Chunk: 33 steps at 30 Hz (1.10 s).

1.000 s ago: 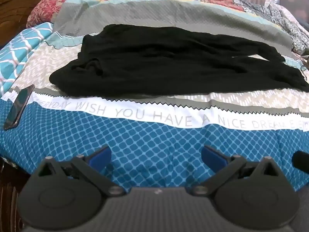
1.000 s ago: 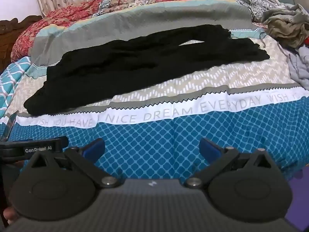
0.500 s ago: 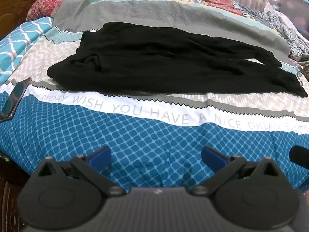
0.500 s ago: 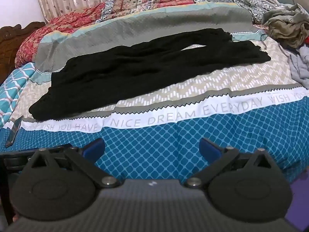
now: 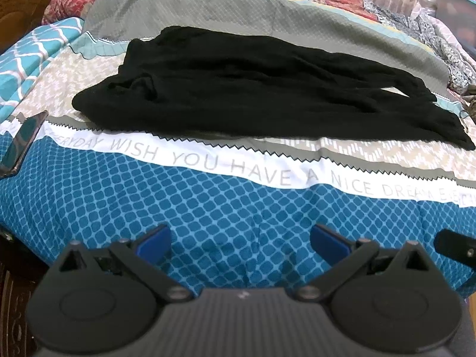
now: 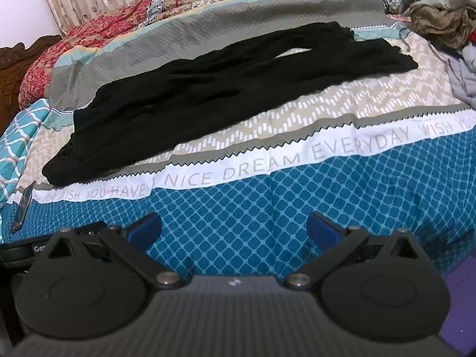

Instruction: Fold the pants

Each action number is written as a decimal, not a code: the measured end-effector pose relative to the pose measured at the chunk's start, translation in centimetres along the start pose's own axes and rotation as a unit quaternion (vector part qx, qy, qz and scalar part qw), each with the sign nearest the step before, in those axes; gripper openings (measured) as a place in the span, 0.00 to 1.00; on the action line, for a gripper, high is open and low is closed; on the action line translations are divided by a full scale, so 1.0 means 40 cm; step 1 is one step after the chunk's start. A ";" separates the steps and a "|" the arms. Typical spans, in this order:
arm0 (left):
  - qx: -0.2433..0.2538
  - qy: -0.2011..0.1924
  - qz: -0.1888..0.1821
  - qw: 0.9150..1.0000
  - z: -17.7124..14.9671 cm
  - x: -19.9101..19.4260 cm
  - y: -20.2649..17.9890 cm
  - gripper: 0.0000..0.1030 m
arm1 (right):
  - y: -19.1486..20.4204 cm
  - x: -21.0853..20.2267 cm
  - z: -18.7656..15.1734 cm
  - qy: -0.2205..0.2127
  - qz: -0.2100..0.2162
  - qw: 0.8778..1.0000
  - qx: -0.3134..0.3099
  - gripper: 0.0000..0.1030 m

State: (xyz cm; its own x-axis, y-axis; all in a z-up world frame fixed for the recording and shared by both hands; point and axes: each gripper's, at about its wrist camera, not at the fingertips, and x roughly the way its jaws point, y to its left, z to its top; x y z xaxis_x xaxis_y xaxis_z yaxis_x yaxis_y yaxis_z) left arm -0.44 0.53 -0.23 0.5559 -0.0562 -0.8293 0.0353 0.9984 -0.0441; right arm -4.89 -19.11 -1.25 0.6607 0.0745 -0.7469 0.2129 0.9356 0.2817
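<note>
Black pants lie spread lengthwise across the bed, waist at the left and both legs running to the right, a little rumpled. The right wrist view shows the same pants with the leg ends at the upper right. My left gripper hangs open over the blue checked front part of the bedsheet, well short of the pants. My right gripper is open too, empty, and equally short of the cloth.
The patterned bedsheet carries a white band of lettering. A dark phone lies at the bed's left edge. A heap of other clothes sits at the far right. A carved wooden headboard stands at the left.
Both grippers have moved forward and slightly up toward the bed, so the pants look nearer and larger. Both stay open. The pants have not moved.
</note>
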 end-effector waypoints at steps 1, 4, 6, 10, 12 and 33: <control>0.002 0.003 0.001 1.000 -0.001 0.001 -0.002 1.00 | -0.003 0.003 0.000 0.003 0.000 1.000 0.002 1.00; 0.019 0.012 0.015 1.000 -0.003 0.007 -0.014 1.00 | -0.011 0.007 -0.001 0.007 0.002 1.000 0.007 1.00; 0.028 0.013 0.020 0.999 -0.008 0.009 -0.021 1.00 | -0.015 0.008 -0.002 0.009 0.004 1.000 0.011 1.00; 0.037 0.009 0.028 0.999 -0.011 0.006 -0.030 1.00 | -0.022 0.013 -0.003 0.012 0.006 1.000 0.016 1.00; 0.039 0.008 0.032 0.999 -0.012 0.005 -0.032 1.00 | -0.025 0.012 -0.005 0.012 0.008 1.000 0.018 1.00; 0.037 0.003 0.042 0.998 -0.021 -0.014 -0.024 1.00 | -0.031 0.030 -0.009 0.035 0.015 0.999 0.021 1.00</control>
State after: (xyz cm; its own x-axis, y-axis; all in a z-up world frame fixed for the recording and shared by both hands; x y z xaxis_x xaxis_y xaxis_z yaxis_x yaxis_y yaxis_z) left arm -1.46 -0.37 -0.20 0.5539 0.0279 -0.8321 0.0502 0.9965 0.0668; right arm -4.61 -20.05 -2.71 0.6155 0.1277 -0.7777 0.2240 0.9177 0.3280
